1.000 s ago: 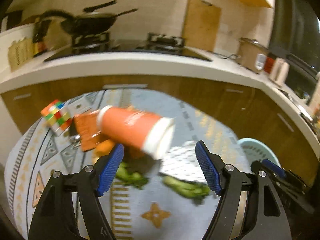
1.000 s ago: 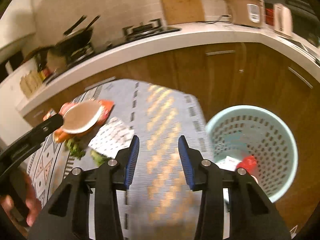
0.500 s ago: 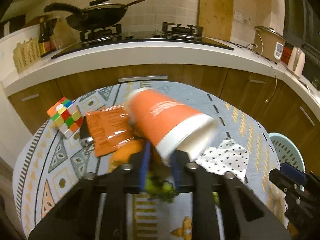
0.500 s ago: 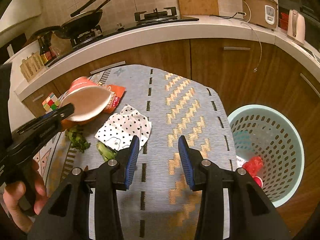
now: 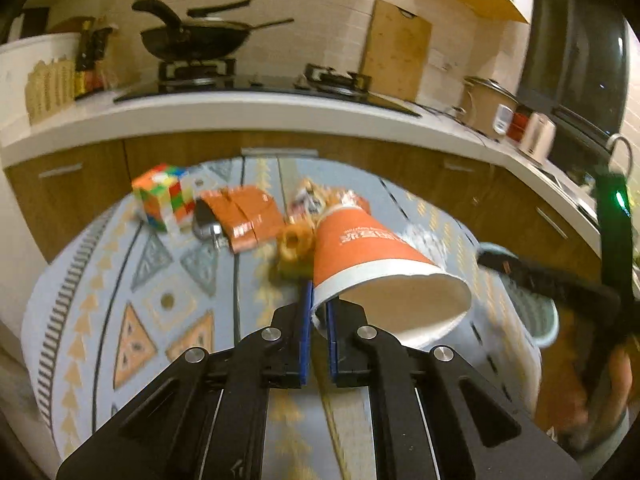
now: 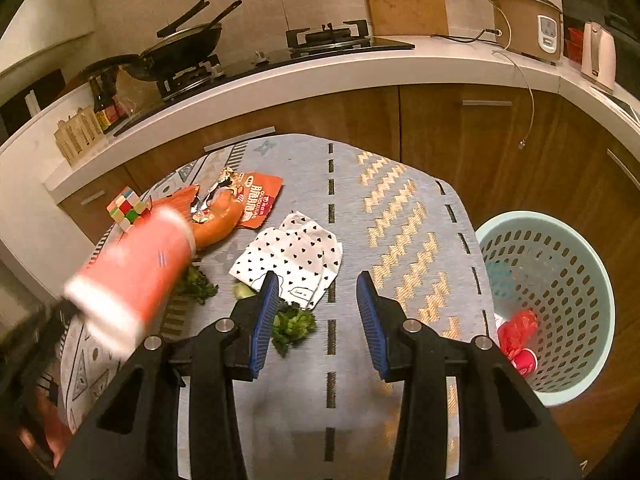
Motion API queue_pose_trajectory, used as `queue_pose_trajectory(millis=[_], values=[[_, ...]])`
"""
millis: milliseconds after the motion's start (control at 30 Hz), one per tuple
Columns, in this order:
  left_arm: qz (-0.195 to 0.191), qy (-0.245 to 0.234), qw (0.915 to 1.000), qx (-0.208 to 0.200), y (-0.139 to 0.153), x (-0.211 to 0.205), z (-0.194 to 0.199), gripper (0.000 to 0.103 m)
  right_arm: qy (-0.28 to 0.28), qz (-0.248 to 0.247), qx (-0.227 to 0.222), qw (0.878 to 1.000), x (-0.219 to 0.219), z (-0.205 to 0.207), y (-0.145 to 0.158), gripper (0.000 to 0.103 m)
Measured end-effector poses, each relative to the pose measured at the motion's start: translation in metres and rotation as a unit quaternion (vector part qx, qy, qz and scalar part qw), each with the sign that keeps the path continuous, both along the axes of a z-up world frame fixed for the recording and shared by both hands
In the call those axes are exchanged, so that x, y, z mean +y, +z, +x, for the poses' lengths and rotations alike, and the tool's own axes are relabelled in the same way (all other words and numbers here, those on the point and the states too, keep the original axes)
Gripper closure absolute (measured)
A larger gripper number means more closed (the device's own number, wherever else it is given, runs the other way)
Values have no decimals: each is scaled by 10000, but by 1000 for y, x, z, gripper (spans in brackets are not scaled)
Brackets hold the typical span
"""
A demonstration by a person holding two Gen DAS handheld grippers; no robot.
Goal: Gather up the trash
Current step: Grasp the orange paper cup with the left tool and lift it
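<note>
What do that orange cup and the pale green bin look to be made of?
Orange cup: probably paper, matte, with a thin rolled white rim dented where the left gripper pinches it. Bin: probably moulded plastic, smooth pale green wall pierced with even rows of holes.

On the white countertop (image 6: 360, 66) you have a black wok (image 5: 192, 42) sitting on the left burner of the gas hob (image 6: 328, 36), with a wooden cutting board (image 5: 396, 54) leaning upright against the tiled wall behind the right burner. Further along to your right stands a rice cooker (image 6: 526, 26), its cord trailing over the counter edge, and just beyond it a pale electric kettle (image 6: 598, 56). At the left end you can see dark sauce bottles (image 6: 106, 110) beside a light slatted holder (image 6: 76, 134). On the patterned tablecloth (image 6: 400, 208), a Rubik's cube (image 5: 164, 196) rests near the far left edge.
</note>
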State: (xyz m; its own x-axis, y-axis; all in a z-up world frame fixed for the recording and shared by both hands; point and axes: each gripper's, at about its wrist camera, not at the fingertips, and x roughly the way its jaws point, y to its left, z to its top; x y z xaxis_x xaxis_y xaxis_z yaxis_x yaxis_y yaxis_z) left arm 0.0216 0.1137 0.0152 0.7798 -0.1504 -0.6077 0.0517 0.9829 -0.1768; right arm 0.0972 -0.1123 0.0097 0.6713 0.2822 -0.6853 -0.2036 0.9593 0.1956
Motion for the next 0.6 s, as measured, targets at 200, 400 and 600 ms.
queue_pose_trajectory(millis=[200,400,600], values=[[96,-262,9992,285,-21,2,-21,73,30,-23,17,10000,5,-8,3,66],[108,-633,9973,368,-26,2,-36,34,59,-35,117,9999,6,-8,1,66],[-581,-1020,9921,437,-24,2,-25,18,120,-113,74,9998,6,4,1,62]])
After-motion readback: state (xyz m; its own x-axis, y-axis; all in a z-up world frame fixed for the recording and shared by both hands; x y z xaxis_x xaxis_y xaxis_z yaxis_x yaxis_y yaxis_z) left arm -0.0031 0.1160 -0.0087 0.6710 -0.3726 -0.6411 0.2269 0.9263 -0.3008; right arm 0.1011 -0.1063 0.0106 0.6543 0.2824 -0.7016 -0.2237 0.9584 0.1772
